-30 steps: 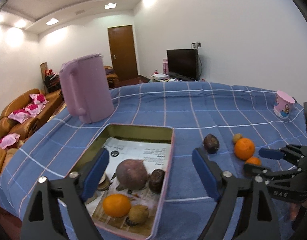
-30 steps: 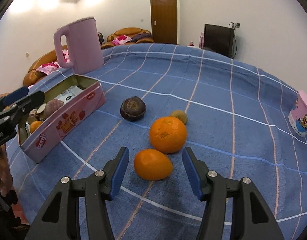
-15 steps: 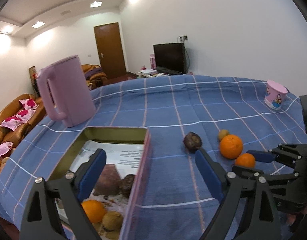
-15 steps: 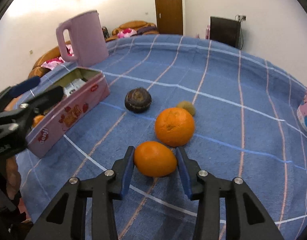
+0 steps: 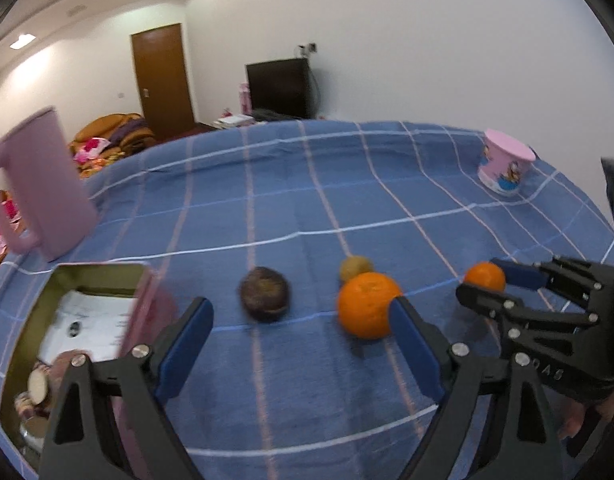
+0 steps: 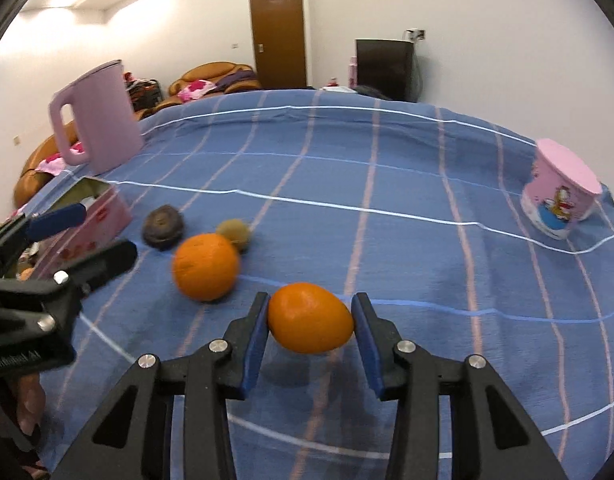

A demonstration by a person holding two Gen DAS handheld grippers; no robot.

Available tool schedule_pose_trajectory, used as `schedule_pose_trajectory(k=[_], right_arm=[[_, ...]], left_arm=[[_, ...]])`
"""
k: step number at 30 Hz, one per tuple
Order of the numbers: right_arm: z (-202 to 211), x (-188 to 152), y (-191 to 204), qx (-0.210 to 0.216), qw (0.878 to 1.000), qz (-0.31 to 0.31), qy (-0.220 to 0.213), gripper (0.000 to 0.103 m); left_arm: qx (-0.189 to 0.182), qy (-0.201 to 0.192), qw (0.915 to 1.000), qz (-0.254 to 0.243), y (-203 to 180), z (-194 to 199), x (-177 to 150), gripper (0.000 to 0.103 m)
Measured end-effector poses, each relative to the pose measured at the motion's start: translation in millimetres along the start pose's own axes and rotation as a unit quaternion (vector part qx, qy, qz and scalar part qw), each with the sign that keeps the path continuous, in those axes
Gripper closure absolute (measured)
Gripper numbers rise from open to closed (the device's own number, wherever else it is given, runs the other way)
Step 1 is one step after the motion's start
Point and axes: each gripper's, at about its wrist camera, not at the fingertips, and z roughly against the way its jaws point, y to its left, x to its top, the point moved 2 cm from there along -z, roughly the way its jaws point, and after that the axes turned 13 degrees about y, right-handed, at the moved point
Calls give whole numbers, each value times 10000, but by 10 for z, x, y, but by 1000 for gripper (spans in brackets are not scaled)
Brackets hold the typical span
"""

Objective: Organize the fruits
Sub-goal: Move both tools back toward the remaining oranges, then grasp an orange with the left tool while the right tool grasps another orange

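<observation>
Orange (image 6: 310, 318), small, egg-shaped (glossy skin), pinched in right tool (image 6: 310, 322); left tool (image 5: 301, 334) spread wide.

The right hand-held gripper (image 6: 311, 322) is pinching an orange (image 6: 310, 318) between its blue pads (image 6: 255, 344), both pads touching the fruit's sides. The left hand-held gripper (image 5: 301, 344) is hovering with its jaws spread wide and nothing between them. Each is pointing forward, side by side, the left one's holding fingers (image 6: 29, 404) partly showing.
</observation>
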Motion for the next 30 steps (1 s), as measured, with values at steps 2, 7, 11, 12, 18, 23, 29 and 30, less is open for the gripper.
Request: schedule_pose_trajectory(k=[2, 7, 11, 12, 18, 23, 29, 30], right_arm=[[5, -1, -91, 8, 10000, -93, -4, 60], [26, -22, -204, 58, 9997, -241, -46, 60], [37, -19, -244, 131, 9994, -311, -55, 60], [33, -14, -241, 139, 9994, -315, -47, 60], [-8, -5, -224, 120, 9996, -250, 81, 59], [-12, 9, -218, 165, 9996, -209, 95, 59], [18, 1, -135, 240, 9997, -31, -34, 59], [31, -3, -125, 205, 9998, -18, -63, 59]], left_arm=[[-38, 61, 9999, -94, -73, -53, 25, 14], [-167, 131, 9996, -200, -221, -124, 83, 14], [-167, 207, 9993, -270, -295, -205, 96, 14], [-172, 250, 9991, -287, -296, -227, 96, 14], [-334, 570, 9975, -255, -314, -389, 138, 31], [-594, 677, 9954, -337, -329, -424, 122, 54], [-643, 640, 9955, -290, -308, -405, 112, 54], [-630, 610, 9957, -289, -306, -390, 108, 54]])
